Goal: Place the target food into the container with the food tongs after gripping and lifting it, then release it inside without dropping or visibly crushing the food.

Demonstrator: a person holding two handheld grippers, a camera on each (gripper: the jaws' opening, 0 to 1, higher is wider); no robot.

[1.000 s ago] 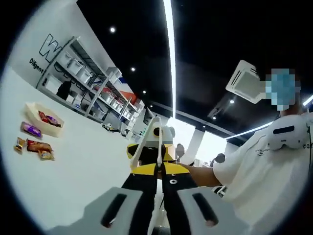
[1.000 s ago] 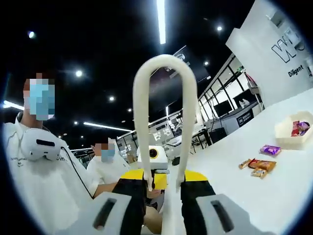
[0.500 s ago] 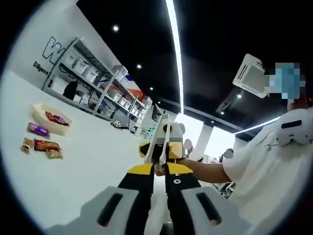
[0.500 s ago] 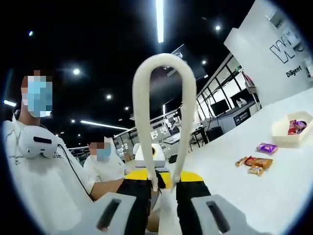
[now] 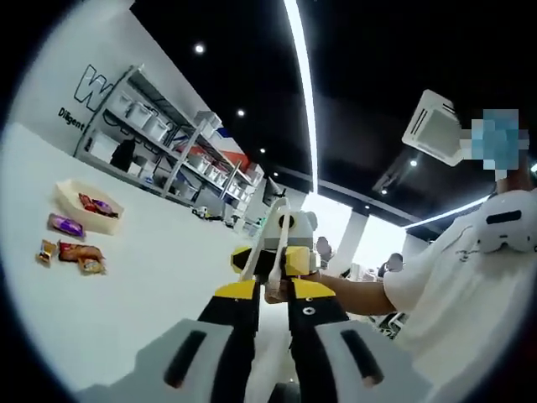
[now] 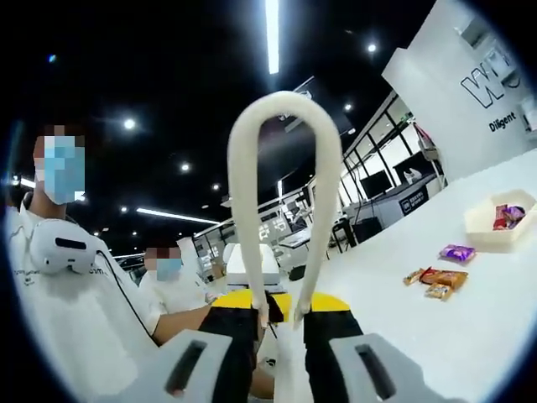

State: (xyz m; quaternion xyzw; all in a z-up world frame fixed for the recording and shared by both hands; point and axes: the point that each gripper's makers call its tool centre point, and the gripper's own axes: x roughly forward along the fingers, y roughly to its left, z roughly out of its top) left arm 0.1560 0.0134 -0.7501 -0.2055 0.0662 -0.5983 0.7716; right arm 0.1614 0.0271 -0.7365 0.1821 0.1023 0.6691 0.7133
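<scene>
right gripper point(image 6: 280, 312) clamps white food tongs point(image 6: 281, 176) upright.

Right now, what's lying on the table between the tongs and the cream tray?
In the right gripper view, bare white table, then orange snack packets and a purple packet lie between the tongs and the tray.

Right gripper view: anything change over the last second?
Hardly. The right hand-held gripper stays closed on the white U-shaped plastic tongs, loop end pointing away. The cream tray and loose snack packets lie untouched on the white table; their slight shift is camera motion.
</scene>
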